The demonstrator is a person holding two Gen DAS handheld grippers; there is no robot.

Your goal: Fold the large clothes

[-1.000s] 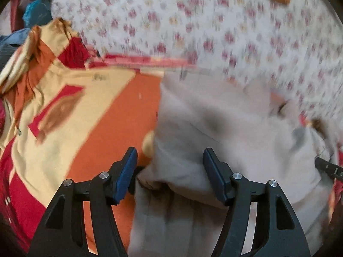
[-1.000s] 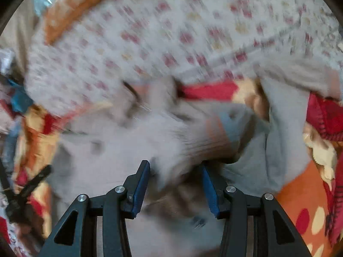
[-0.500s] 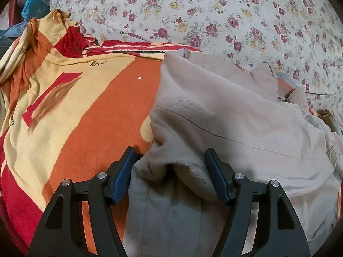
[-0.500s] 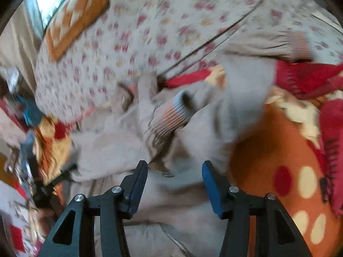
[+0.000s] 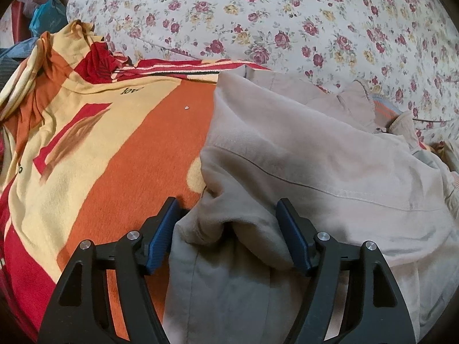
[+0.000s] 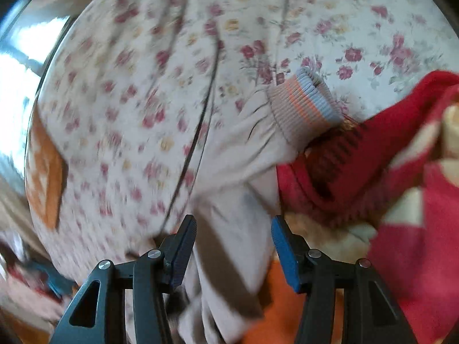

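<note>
A beige jacket [image 5: 301, 157] lies rumpled on an orange, yellow and red blanket [image 5: 114, 149]. My left gripper [image 5: 229, 229] is open, its jaws on either side of a bunched fold at the jacket's near left edge. In the right wrist view, the jacket's sleeve [image 6: 243, 172] runs away from me to a striped ribbed cuff [image 6: 304, 106] resting on the floral sheet. My right gripper [image 6: 233, 243] is open with the sleeve lying between its jaws. The right wrist view is blurred.
A floral bedsheet [image 5: 287, 14] covers the bed beyond the blanket and also shows in the right wrist view [image 6: 143, 100]. A red, bunched part of the blanket [image 6: 387, 157] lies right of the sleeve. An orange cushion [image 6: 46, 177] sits at the left. Blue bags [image 5: 46, 17] sit far left.
The right gripper has swung from the jacket's body over to the outstretched sleeve and cuff. The left gripper has stayed around the same fold, jaws still apart.
</note>
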